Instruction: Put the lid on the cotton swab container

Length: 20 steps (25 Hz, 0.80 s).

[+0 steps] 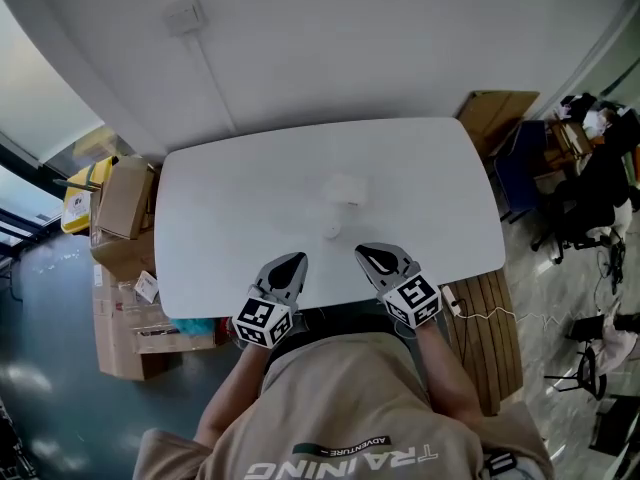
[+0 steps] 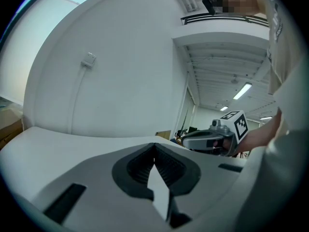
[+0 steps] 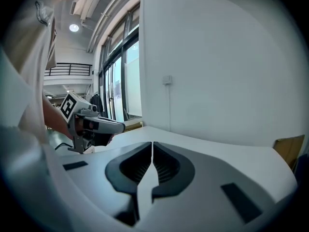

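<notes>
1. Hovering both tools at the near edge of the white table (image 1: 230, 218): left gripper (image 1: 291, 264) clenched on nothing, right gripper (image 1: 371, 255) likewise pressed closed and empty.
2. Sitting mid-table, well ahead of both tools: what looks like the pale cotton swab container (image 1: 345, 188), with a small pale piece (image 1: 333, 231), probably the lid, just nearer and apart from it.
3. Judging the task as not begun: nothing grasped, lid not on. Remaining: picking up the lid and seating it on the container.
4. Washing out against the white top: both outlines too faint to confirm which is which. Not showing in either gripper view, both taking in only tabletop, the wall (image 2: 120, 81) and the opposite gripper.
</notes>
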Tool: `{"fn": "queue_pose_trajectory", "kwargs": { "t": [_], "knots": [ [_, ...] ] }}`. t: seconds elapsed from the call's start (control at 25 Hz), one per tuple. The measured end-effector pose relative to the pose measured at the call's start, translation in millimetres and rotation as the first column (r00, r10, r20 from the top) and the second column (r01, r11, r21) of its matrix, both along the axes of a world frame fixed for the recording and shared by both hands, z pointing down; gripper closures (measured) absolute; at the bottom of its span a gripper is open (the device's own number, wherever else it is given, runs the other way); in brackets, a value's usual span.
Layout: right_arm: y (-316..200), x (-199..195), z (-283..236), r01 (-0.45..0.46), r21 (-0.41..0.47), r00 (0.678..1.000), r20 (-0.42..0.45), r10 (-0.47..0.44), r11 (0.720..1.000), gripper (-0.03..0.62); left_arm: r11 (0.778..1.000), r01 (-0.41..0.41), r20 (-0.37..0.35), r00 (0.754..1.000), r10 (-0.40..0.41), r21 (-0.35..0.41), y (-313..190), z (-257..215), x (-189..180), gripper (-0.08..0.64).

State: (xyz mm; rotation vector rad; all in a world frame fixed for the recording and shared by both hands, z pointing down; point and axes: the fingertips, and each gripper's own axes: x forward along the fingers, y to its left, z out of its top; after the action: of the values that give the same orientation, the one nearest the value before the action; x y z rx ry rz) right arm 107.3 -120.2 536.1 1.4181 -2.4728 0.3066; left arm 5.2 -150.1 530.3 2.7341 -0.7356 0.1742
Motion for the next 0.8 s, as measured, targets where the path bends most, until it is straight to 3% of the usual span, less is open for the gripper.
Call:
{"fn": "queue_pose_trajectory", "kwargs": {
  "t": [0.28,0.64,0.8],
  "knots": [
    [-15,-4,22,-0.005,-0.056,1.000,-0.002,0.005,0.998,0.569,0.999,-0.040,0.022,0.999,0.040,-0.023,-11,14,8,0.546],
    [-27,9,50,0.039,-0.135,0.999,-0.018,-0.042,0.990,0.569,0.997,-0.019,0.117,0.993,0.028,-0.080,-16,52,18,0.546],
    [-27,12,54,0.076,-0.151,0.996,-0.035,-0.082,0.986,0.569,0.995,0.003,0.119,0.993,0.009,-0.096,-17,59,25,0.546]
  ]
}}
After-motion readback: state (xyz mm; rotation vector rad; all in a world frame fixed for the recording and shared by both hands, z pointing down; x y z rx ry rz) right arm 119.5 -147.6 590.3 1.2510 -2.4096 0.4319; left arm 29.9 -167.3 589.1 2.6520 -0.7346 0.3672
